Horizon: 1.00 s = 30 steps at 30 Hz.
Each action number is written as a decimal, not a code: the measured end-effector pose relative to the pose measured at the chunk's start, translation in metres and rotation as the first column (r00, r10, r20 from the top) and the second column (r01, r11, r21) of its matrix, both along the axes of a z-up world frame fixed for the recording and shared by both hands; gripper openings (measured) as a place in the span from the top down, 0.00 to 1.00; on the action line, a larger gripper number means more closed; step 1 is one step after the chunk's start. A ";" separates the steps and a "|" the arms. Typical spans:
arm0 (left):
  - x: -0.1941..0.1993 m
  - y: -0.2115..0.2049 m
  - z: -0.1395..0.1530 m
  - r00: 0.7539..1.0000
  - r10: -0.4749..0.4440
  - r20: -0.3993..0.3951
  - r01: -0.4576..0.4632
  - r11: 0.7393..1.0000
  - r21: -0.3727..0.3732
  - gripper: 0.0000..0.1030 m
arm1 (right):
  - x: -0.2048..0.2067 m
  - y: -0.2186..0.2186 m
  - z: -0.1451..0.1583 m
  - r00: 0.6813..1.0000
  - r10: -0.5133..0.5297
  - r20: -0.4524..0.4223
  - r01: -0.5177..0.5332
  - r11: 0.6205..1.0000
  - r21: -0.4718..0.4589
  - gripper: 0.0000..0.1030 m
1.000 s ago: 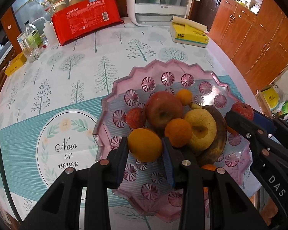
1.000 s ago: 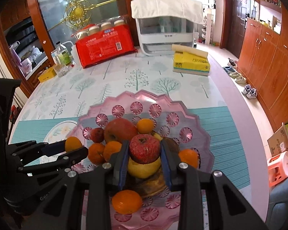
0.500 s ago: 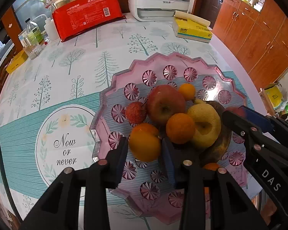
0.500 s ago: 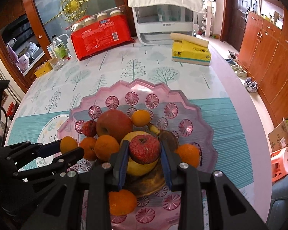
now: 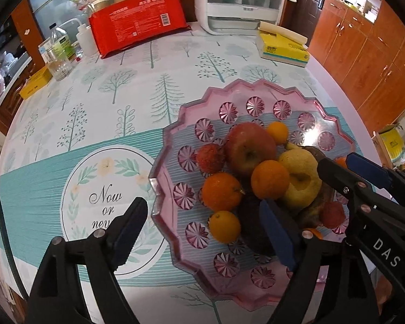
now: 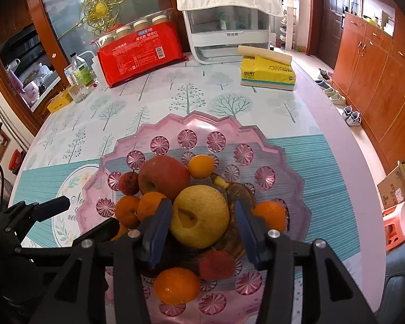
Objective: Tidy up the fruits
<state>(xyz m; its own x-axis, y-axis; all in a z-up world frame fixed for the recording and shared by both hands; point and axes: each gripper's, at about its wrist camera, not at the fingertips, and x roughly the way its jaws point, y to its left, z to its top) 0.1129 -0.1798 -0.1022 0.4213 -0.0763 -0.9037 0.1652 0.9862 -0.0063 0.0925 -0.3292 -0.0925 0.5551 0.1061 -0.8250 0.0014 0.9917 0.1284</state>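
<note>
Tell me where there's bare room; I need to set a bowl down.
Free: tablecloth between the pink tray, red package and yellow tissue box. The tray's far half is bare. Crowded: its near half, piled with fruit, both grippers over it.

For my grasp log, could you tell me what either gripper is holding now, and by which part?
Nothing is held. The left gripper is open over the small orange on the pink tray; the right gripper is open around the yellow pear, not gripping it.

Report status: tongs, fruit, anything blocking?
Left tongs open, empty, over the small orange citrus. Right tongs open, straddling the yellow pear. All fruit on the scalloped pink glass platter. Nothing blocking.
</note>
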 end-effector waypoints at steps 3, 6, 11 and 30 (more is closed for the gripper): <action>0.000 0.005 0.001 1.000 0.015 -0.001 -0.015 1.000 -0.001 0.16 | 0.000 0.000 0.000 1.000 0.004 0.002 -0.004 1.000 -0.001 0.52; -0.001 0.011 0.002 1.000 0.030 0.002 -0.030 1.000 -0.003 0.14 | 0.000 0.003 0.002 1.000 0.005 0.006 -0.005 1.000 -0.003 0.52; -0.004 0.019 0.006 0.999 0.044 0.003 -0.044 0.999 -0.008 0.11 | -0.001 0.007 0.003 1.000 -0.005 0.005 0.005 1.000 -0.006 0.52; -0.045 0.070 0.039 0.995 0.087 0.043 -0.087 0.996 -0.006 0.09 | -0.047 0.042 0.022 1.000 -0.009 0.023 0.010 1.000 -0.025 0.51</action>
